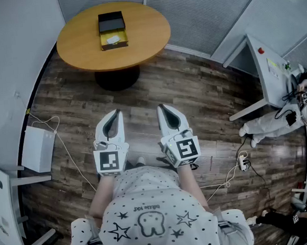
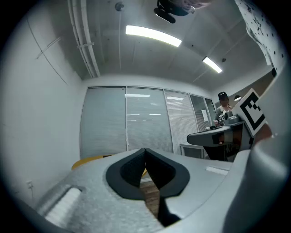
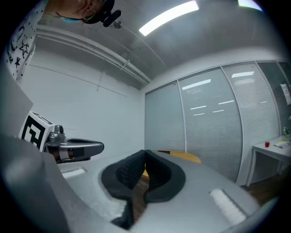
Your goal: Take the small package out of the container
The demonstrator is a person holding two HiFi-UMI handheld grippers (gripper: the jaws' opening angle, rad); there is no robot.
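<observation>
A round wooden table point(image 1: 146, 30) stands ahead on the plank floor. On it is the container point(image 1: 113, 30), a box with a black lid part at the back and a yellow open tray in front. The small white package point(image 1: 113, 39) lies in the yellow tray. My left gripper point(image 1: 114, 113) and right gripper point(image 1: 163, 107) are held side by side close to my body, well short of the table, pointing toward it. Both are shut with nothing between the pads. In the gripper views, only the table edge point(image 2: 88, 160) point(image 3: 184, 157) shows past the left gripper point(image 2: 145, 150) and the right gripper point(image 3: 145, 152).
A white box point(image 1: 38, 148) with a cable sits on the floor at the left wall. At the right are a white desk point(image 1: 269, 78), a seated person point(image 1: 280, 120) and a power strip point(image 1: 243, 163). Bare floor lies between me and the table.
</observation>
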